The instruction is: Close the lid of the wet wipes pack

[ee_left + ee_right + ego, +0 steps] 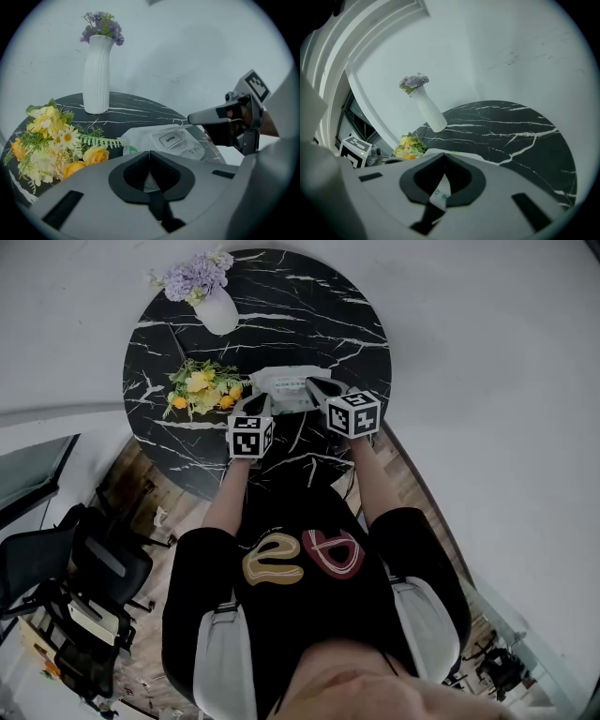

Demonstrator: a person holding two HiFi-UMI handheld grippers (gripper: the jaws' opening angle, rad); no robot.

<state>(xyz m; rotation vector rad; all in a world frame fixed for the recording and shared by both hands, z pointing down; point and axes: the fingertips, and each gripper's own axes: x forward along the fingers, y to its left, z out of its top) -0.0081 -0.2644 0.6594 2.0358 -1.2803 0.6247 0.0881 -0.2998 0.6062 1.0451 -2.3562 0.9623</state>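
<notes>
The wet wipes pack (284,390) is seen on the surface (319,306), just ahead of both tools. Its lid (176,139) appears already laid flat. The left tool (256,405) and right tool (320,387) are clenched on nothing; at most a final press is judged left.

One round black marble surface (309,306). On it: one wet wipes pack (281,385) with one lid (171,139); one white vase (217,313) with one bunch of purple flowers (195,276); one loose bouquet (202,390) of yellow and white flowers. Two grippers: left gripper (258,403) and right gripper (319,386), two fingers each. Two marker cubes (249,436), one per gripper. One person (300,559). Black office chairs (84,559) on the floor: number not clear.
</notes>
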